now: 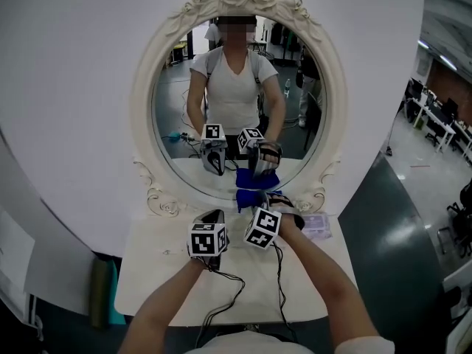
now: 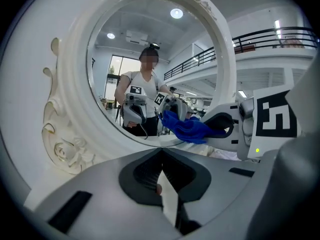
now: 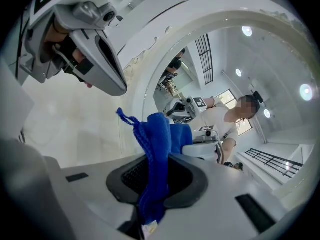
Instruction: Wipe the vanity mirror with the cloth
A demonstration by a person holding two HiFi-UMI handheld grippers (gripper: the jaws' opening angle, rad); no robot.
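The oval vanity mirror (image 1: 236,87) in its ornate white frame (image 1: 144,124) stands upright at the back of a white table. My right gripper (image 1: 269,199) is shut on a blue cloth (image 1: 251,196), which is bunched at the mirror's lower edge. In the right gripper view the cloth (image 3: 157,149) hangs out between the jaws of that gripper (image 3: 155,184). To its left my left gripper (image 1: 214,217) hovers low before the frame, shut with nothing held. In the left gripper view its jaws (image 2: 161,176) meet, with the cloth (image 2: 187,126) beyond them.
The white table (image 1: 147,271) carries loose black cables (image 1: 228,293) and a clear packet (image 1: 317,223) at the frame's right foot. A green object (image 1: 103,290) stands beside the table's left edge. A white wall rises behind; office desks (image 1: 442,120) lie far right.
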